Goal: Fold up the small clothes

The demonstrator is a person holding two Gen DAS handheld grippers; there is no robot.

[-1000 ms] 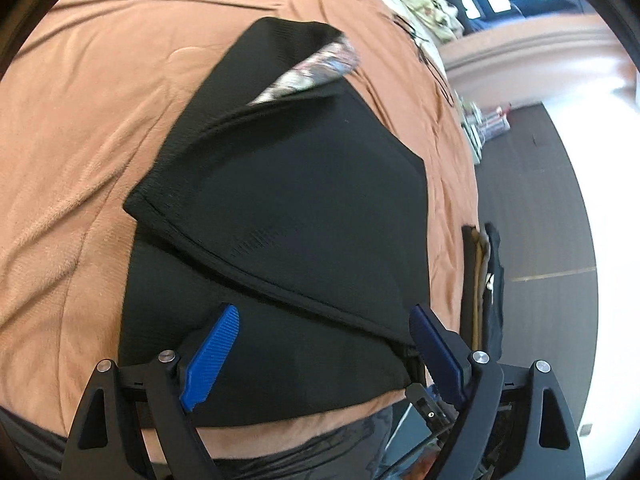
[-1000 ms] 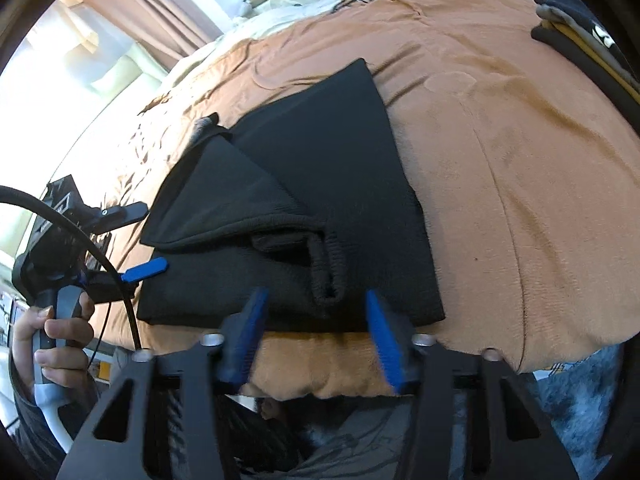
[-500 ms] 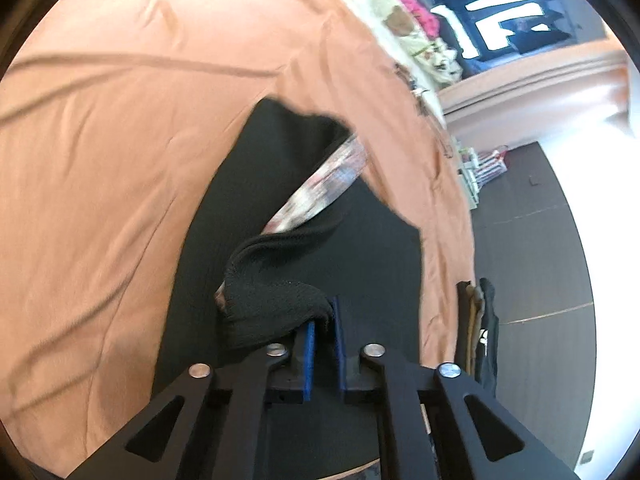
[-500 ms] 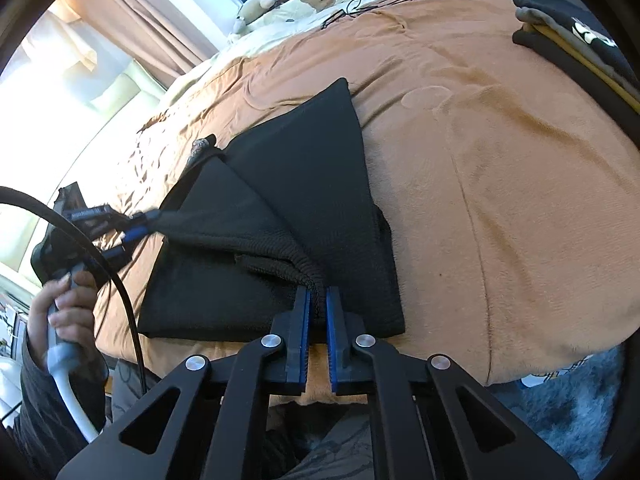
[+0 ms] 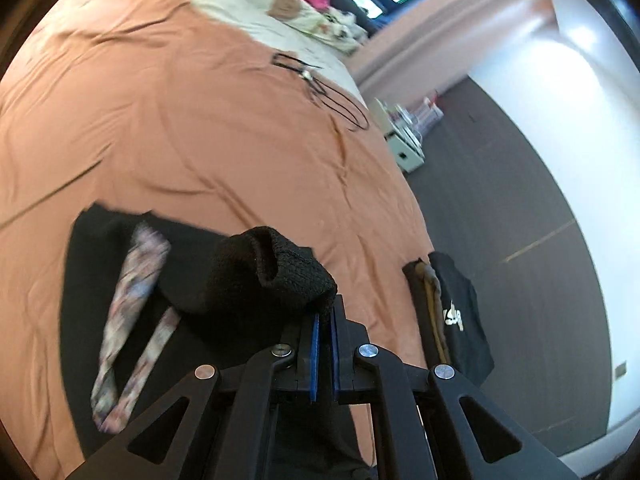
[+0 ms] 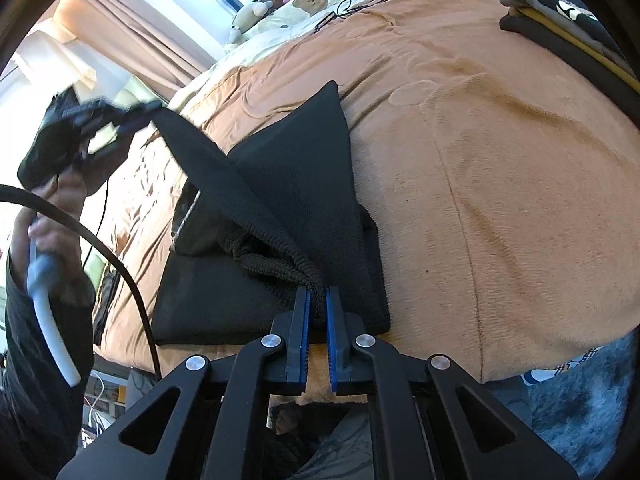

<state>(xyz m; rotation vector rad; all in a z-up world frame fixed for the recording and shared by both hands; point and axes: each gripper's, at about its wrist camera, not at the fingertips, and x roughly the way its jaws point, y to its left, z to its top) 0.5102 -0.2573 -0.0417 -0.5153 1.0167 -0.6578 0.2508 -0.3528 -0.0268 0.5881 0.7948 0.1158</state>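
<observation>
Hem lifted — both tongs (image 5: 324, 320) pinching garment (image 6: 304, 184)

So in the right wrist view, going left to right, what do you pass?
Person's hand with the left gripper above it → black garment, pinched low down by the right gripper → bare orange blanket → stack of folded clothes at top right.

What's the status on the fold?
Both hand-held grippers, left and right, shut on black knit garment. Hem lifted off orange blanket. Nothing in the way.
</observation>
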